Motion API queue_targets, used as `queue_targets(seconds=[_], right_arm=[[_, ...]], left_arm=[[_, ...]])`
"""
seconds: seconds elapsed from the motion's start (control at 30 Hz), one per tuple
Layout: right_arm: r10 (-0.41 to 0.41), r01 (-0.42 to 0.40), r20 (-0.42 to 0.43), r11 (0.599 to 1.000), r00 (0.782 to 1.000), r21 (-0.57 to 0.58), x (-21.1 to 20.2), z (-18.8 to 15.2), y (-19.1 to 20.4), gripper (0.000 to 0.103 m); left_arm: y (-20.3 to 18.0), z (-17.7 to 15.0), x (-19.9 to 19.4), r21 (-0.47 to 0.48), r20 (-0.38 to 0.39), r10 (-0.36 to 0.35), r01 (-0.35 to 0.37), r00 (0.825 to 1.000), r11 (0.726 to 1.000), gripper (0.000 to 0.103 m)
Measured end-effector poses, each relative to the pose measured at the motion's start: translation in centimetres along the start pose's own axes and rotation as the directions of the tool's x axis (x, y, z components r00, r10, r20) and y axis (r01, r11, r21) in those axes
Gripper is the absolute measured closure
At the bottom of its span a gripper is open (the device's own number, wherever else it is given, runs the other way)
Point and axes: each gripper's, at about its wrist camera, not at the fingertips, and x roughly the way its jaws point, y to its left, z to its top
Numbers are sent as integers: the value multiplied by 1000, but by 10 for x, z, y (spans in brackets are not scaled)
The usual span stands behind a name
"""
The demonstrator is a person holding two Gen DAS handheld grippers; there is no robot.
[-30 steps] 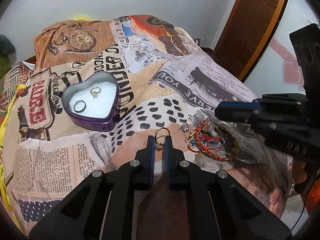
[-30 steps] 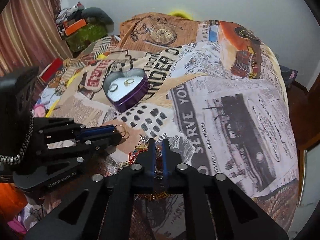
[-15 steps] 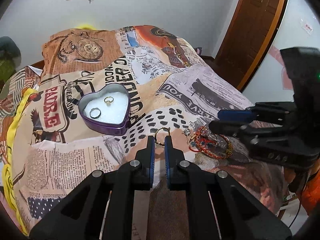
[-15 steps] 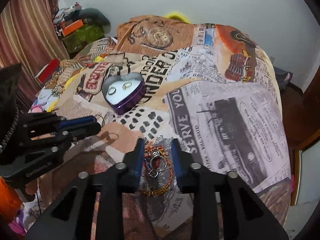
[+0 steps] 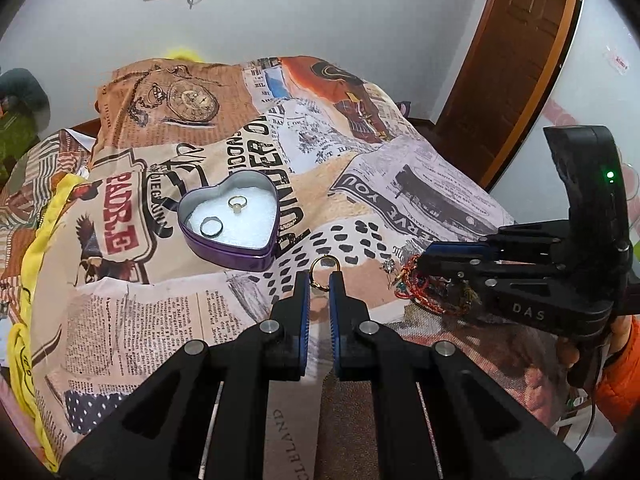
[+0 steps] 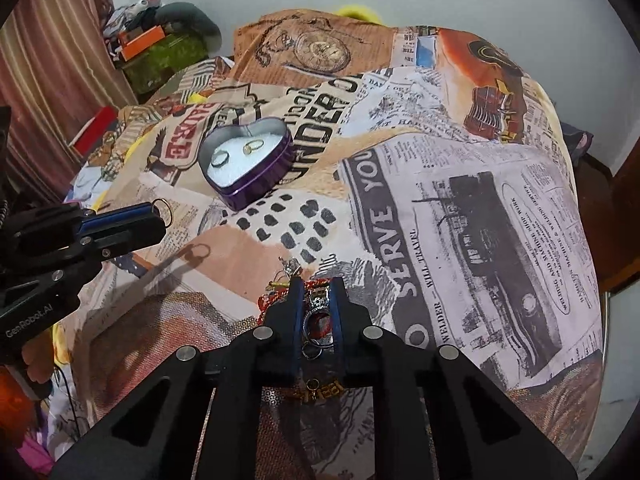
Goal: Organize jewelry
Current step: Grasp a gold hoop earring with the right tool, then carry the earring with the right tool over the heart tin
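White wall [image 5: 320, 8]; brown door [image 5: 516, 60]; striped curtain [image 6: 48, 60].

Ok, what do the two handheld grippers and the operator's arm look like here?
Both are matte black, angular frames with silver bolt heads and blue pads lining the finger insides. The left gripper carries white "GenRobot.AI" lettering. The right gripper shows "DAS" lettering, a lit green LED on its upright housing and a thin black cable hanging below. An orange sleeve covers the operator's right arm.

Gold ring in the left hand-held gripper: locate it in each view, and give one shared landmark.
Left wrist: gold ring at lower centre, pinched at the left hand-held gripper tips.
Right wrist: ring at left edge, at the tip of the left hand-held gripper.
Landmark: heart tin, beyond the ring in both.
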Motion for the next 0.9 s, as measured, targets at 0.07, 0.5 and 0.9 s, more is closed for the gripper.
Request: queue_targets(seconds=[0.07, 0.5, 0.9], right_arm=[[1, -1, 13, 1000, 1000, 2, -5, 2, 0, 92], [7, -7, 129, 1000, 992, -6, -43, 29, 11, 92], [44, -38, 189, 999, 981, -34, -42, 62, 29, 92]], left_arm=[[1, 1, -2, -3, 5, -1, 1, 1000, 1000, 95], [13, 13, -19, -15, 59, 13, -12, 998, 1000, 95], [39, 31, -29, -32, 107, 53, -49, 993, 998, 95]])
